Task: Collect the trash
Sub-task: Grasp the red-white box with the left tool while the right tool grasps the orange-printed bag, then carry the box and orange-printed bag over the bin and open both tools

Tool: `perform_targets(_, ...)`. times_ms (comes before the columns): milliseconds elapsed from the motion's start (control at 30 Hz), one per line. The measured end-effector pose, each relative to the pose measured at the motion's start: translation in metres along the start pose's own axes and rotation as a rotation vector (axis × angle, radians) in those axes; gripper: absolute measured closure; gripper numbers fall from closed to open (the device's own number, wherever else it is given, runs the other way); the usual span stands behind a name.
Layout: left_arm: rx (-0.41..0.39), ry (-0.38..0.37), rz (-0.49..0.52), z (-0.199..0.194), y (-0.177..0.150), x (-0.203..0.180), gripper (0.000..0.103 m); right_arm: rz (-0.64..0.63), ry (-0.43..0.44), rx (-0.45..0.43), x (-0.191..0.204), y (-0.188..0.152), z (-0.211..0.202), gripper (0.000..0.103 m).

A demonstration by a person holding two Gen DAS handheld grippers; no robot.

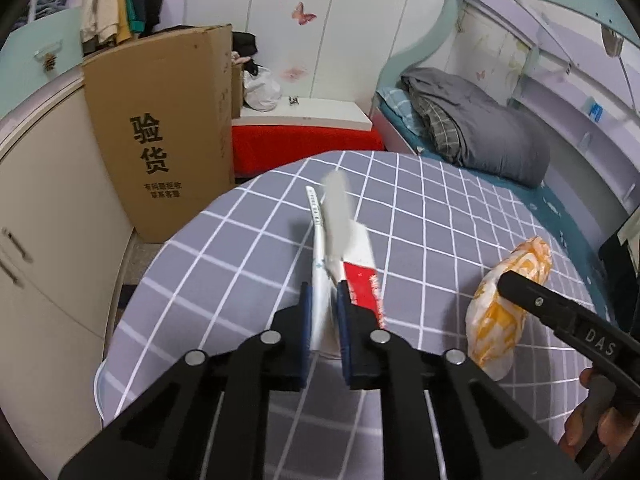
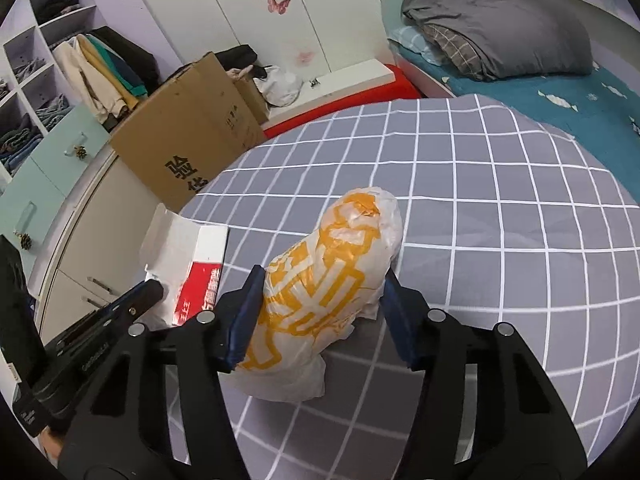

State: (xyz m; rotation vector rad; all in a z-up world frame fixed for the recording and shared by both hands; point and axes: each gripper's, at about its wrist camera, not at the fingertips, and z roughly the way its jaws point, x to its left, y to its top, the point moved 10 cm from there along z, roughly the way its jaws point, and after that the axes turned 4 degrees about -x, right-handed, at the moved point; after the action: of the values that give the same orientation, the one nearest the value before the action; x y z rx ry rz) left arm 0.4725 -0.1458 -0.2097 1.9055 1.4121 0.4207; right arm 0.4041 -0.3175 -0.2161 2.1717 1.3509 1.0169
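Note:
A flattened red-and-white carton (image 1: 362,280) stands on edge between the blue pads of my left gripper (image 1: 323,290), which is shut on it just above the round table with the grey checked cloth (image 1: 420,208). The carton (image 2: 200,264) also shows at the left in the right wrist view, with a left finger (image 2: 148,292) on it. A white plastic bag with orange print (image 2: 328,280) lies on the cloth (image 2: 480,240). My right gripper (image 2: 324,272) straddles the bag with a pad against each side. In the left wrist view one right finger (image 1: 524,286) crosses the bag (image 1: 496,320).
A tall cardboard box (image 1: 168,128) stands off the table's far left edge, beside a cream cabinet (image 1: 48,220). Behind are a red bench (image 1: 304,140) with a white board and a bed with a grey quilt (image 1: 480,128). A hand (image 1: 580,420) holds the right gripper.

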Motion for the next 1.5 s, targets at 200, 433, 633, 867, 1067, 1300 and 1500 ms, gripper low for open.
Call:
perform_targets(200, -0.04, 0.05, -0.035, -0.04, -0.008, 0.015, 0.094, -0.026, 0.035, -0.021, 0.03, -0.007, -0.025, 0.047)
perform_targets(433, -0.091, 0.12, -0.053, -0.087, -0.028, 0.035, 0.094, -0.075, 0.082, -0.029, 0.066, -0.025, -0.05, 0.047)
perform_targets(633, -0.159, 0.182, -0.104, -0.137, -0.045, 0.067, 0.094, -0.136, 0.141, -0.021, 0.112, -0.049, -0.066, 0.047)
perform_targets(867, -0.202, 0.27, -0.158, -0.188, -0.072, 0.123, 0.094, -0.23, 0.239, 0.016, 0.189, -0.09, -0.072, 0.047)
perform_targets(1067, -0.224, 0.4, -0.226, -0.223, -0.103, 0.191, 0.094, -0.315, 0.318, 0.071, 0.261, -0.131, -0.064, 0.047)
perform_targets(1300, -0.192, 0.479, -0.308, -0.237, -0.145, 0.268, 0.094, -0.406, 0.372, 0.145, 0.335, -0.186, -0.036, 0.047)
perform_targets(1500, -0.156, 0.544, -0.387, -0.234, -0.18, 0.337, 0.094, -0.477, 0.373, 0.189, 0.381, -0.225, 0.004, 0.047)
